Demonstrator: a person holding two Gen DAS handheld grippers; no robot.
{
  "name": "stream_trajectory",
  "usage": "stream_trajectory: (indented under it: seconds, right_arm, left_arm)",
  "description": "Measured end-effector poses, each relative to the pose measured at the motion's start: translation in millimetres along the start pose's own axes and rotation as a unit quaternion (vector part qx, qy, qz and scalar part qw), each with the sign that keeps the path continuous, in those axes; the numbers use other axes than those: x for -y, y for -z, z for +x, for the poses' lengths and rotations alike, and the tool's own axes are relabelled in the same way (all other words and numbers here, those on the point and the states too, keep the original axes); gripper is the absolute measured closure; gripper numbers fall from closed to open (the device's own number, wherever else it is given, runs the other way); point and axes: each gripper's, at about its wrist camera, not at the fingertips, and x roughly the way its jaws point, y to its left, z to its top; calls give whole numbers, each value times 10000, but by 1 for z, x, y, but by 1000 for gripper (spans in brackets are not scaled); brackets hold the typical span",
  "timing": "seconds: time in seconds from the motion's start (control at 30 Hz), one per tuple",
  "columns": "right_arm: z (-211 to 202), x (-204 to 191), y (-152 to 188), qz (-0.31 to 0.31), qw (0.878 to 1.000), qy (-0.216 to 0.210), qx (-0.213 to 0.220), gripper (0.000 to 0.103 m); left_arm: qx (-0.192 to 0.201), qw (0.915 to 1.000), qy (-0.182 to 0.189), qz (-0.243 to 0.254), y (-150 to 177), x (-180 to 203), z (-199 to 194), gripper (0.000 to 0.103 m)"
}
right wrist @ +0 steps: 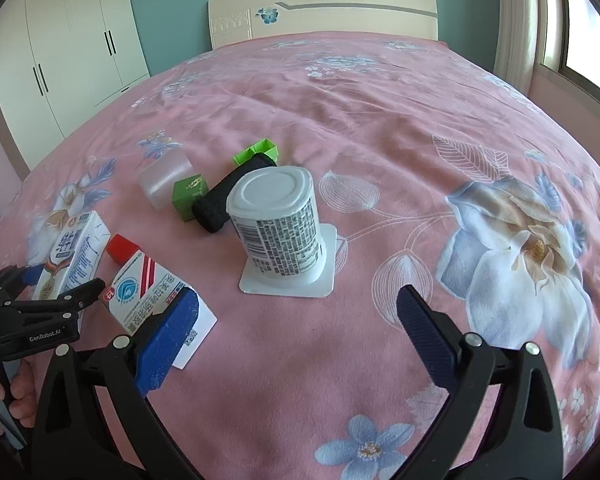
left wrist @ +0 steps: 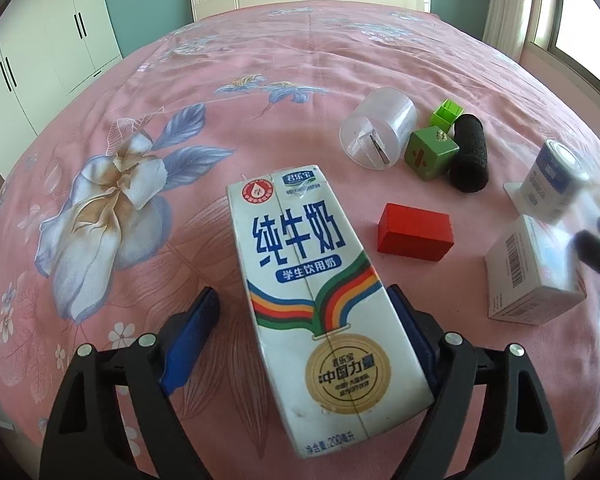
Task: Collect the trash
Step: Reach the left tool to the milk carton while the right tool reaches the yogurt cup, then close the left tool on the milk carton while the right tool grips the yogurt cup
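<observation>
A white milk carton [left wrist: 316, 296] with blue Chinese print lies between the fingers of my left gripper [left wrist: 304, 304]. The right pad touches its side; the left pad stands apart, so the gripper is open. The carton also shows in the right wrist view [right wrist: 74, 256]. An upturned white yogurt cup [right wrist: 280, 224] stands on the pink bedspread ahead of my right gripper [right wrist: 296, 312], which is open and empty. It appears blurred in the left wrist view [left wrist: 552, 180]. A white medicine box [right wrist: 156, 296] lies by the right gripper's left finger and shows at the right in the left wrist view [left wrist: 532, 276].
A red block [left wrist: 416, 234], green cube [left wrist: 432, 152], small green open box [left wrist: 446, 114], black foam roll [left wrist: 470, 154] and clear plastic cup [left wrist: 376, 134] lie on the bed. Headboard [right wrist: 324, 16] at the far end, wardrobe [right wrist: 60, 48] left, window right.
</observation>
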Motion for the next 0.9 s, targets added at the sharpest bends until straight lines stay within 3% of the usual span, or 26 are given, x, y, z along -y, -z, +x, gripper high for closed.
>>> stream_trajectory:
  seconds: [0.37, 0.47, 0.6, 0.73, 0.9]
  right_arm:
    - [38, -1, -25, 13, 9999, 3, -161, 7]
    - [44, -4, -27, -71, 9997, -10, -248, 37]
    - [51, -4, -30, -96, 9995, -8, -314, 39]
    - [54, -7, -35, -244, 9989, -37, -387, 53]
    - [58, -11, -38, -558, 9968, -139, -550, 54]
  left_arm:
    - [54, 10000, -47, 60, -12, -6, 7, 24]
    - [52, 9999, -33, 128, -14, -6, 9, 29]
    - [36, 9999, -7, 133, -17, -7, 11, 33]
    - [31, 9997, 23, 223, -20, -8, 13, 40]
    - [4, 9993, 58, 362, -23, -11, 15, 53]
